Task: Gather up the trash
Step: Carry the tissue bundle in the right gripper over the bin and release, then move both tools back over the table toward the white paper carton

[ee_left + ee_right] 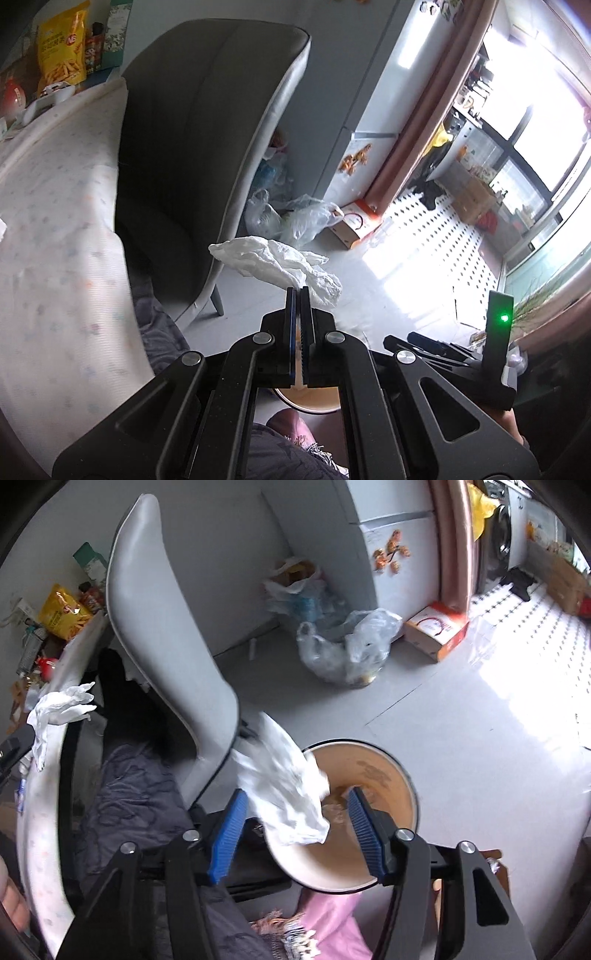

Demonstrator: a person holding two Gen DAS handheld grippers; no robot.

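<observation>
The right gripper [295, 834] stands with its blue pads [229, 834] wide apart. A crumpled white tissue [284, 794] lies between them, touching neither pad that I can see, over the rim of a tan bin [402, 794]. The left gripper [300, 295] is clamped tight on another white tissue [277, 264], which juts past its tips. The first tissue is motion-blurred, and the bin's near side is cut off by the gripper. Beyond stand a grey chair [162, 635] and plastic bags [347, 646] on the pale floor [461, 716].
</observation>
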